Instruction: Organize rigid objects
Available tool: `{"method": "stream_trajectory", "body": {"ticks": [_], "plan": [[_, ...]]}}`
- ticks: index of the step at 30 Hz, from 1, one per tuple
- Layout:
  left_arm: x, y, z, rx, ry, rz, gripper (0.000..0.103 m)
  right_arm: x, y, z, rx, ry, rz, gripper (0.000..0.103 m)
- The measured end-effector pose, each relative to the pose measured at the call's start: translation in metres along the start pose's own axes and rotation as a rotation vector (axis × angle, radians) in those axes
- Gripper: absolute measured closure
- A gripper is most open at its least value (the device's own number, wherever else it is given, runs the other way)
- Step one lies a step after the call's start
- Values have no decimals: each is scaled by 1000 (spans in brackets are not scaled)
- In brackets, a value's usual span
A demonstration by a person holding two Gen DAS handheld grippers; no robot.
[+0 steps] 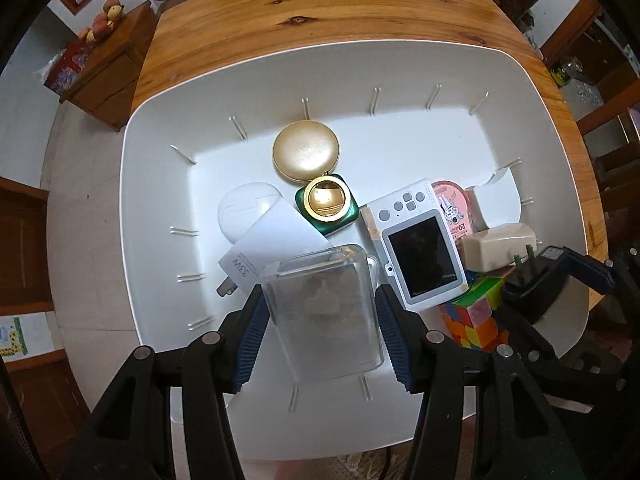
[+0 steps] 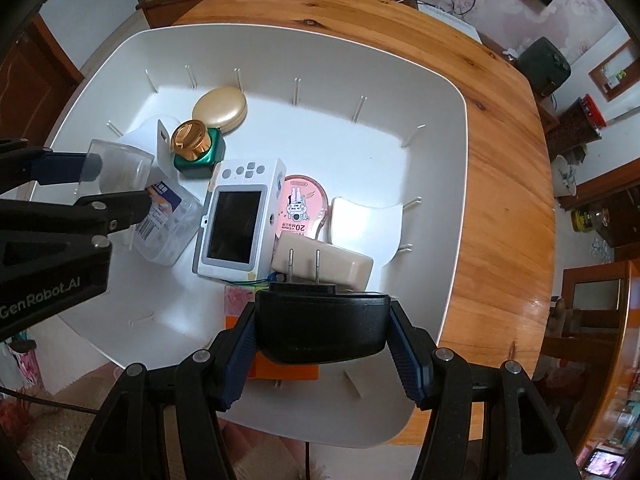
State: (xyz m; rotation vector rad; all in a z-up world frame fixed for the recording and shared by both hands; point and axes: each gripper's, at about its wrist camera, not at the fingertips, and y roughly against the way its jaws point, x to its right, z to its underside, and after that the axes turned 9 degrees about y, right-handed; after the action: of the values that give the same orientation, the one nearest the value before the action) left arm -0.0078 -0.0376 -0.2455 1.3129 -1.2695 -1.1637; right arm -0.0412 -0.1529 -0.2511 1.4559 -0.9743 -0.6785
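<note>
A wooden tabletop (image 1: 360,12) is filling most of the room's middle, with wooden cabinets standing along the white walls around it. A big white bin (image 1: 160,184) is sitting on the tabletop, its inner walls lined with thin slots.

Inside the bin a small pile is lying: a white camera (image 1: 420,240) screen-up in the middle, a gold compact (image 1: 306,150) toward the far wall, a green jar (image 1: 326,204) with a gold lid just in front of it, a white mouse (image 1: 244,210) beside the jar, a white charger (image 1: 280,240) overlapping the mouse, a pink round case (image 1: 452,204) and a beige plug (image 1: 498,246) on the camera's other side, and a colour cube (image 1: 476,316) partly under the camera.

The left tongs (image 1: 320,320) are pointing straight down into the bin, partly closed, their blue pads pressing both sides of a clear box (image 1: 324,304), which is hanging above the charger.

The right tongs (image 2: 322,340) are standing about half open, gripping a black adapter (image 2: 320,328) by its sides, its prongs pointing away over the cube and the beige plug.
</note>
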Motion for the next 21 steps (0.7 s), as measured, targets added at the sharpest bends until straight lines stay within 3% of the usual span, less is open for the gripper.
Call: {"method": "stream_trajectory", "body": {"ticks": [2, 6, 16, 21], "plan": [[-1, -1, 0, -6, 5, 7, 41, -1, 0, 0, -2, -1, -1, 38], [-2, -1, 0, -10, 21, 36, 20, 0, 5, -1, 17, -4, -2, 30], [-6, 16, -4, 2, 41, 44, 18, 6, 19, -2, 73, -26, -7, 30], [-7, 51, -7, 74, 51, 47, 18, 16, 45, -3, 151, -60, 3, 30]]}}
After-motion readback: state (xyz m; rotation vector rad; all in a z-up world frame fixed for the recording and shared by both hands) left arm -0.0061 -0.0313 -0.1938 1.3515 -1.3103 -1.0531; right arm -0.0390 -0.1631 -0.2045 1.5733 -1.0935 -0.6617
